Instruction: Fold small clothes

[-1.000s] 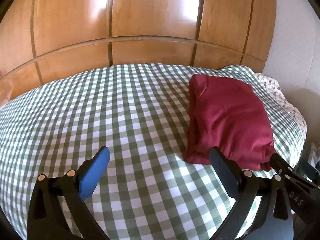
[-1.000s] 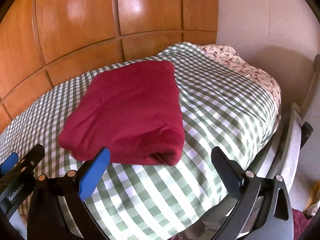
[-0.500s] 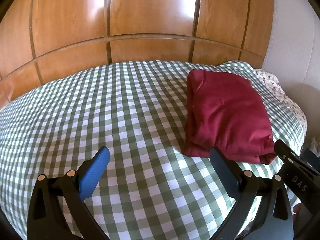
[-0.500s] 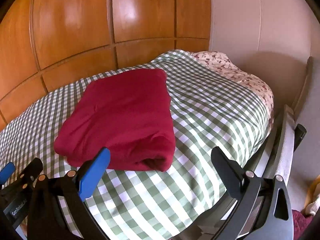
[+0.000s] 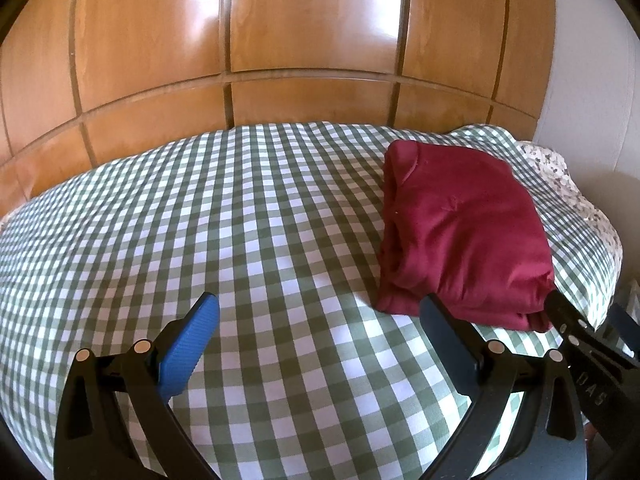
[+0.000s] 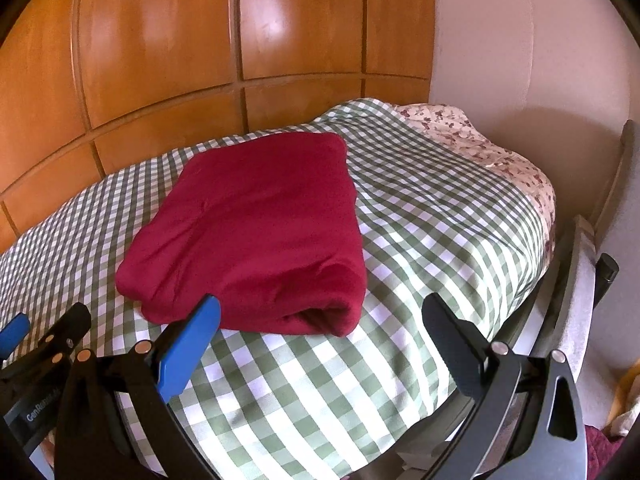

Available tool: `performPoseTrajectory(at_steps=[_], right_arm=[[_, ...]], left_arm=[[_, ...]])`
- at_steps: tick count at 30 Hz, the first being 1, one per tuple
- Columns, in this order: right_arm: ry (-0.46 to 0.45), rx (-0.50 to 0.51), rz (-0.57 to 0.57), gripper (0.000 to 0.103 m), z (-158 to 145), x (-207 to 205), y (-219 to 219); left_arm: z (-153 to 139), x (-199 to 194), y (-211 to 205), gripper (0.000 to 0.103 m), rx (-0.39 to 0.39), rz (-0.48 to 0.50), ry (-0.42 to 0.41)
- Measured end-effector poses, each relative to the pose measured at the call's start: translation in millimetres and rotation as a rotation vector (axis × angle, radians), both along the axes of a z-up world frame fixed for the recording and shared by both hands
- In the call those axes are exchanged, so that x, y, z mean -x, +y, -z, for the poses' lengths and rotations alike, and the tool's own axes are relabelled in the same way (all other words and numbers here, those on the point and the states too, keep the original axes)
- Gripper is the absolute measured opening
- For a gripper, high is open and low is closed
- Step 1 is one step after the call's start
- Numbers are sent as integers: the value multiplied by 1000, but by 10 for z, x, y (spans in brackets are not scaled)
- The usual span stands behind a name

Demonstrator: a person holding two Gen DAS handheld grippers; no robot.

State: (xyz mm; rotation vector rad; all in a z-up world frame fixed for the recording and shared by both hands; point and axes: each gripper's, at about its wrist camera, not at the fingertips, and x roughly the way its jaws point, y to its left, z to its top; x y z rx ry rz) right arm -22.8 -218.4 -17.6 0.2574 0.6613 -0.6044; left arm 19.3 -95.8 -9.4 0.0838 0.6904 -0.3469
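A dark red garment lies folded into a thick rectangle on the green-and-white checked bed cover, toward the bed's right side. It also shows in the right wrist view. My left gripper is open and empty, above the cover to the garment's left and nearer than it. My right gripper is open and empty, just in front of the garment's near edge, not touching it. The right gripper's tip shows at the left view's right edge.
A wooden panelled headboard rises behind the bed. A floral sheet covers the far right corner by a white wall. The bed's edge and a grey frame lie at the right.
Both grippers have drawn back a little from the garment, which sits slightly farther away in both views. Both stay open and the garment has not moved.
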Motion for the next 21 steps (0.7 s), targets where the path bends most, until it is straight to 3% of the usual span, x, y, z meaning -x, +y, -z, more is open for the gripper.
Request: performPoseTrajectory(at_steps=[21], right_arm=[[0,-1,-20,101,6,-27,71]], left_arm=[[-31,30,60,99,23,8,-6]])
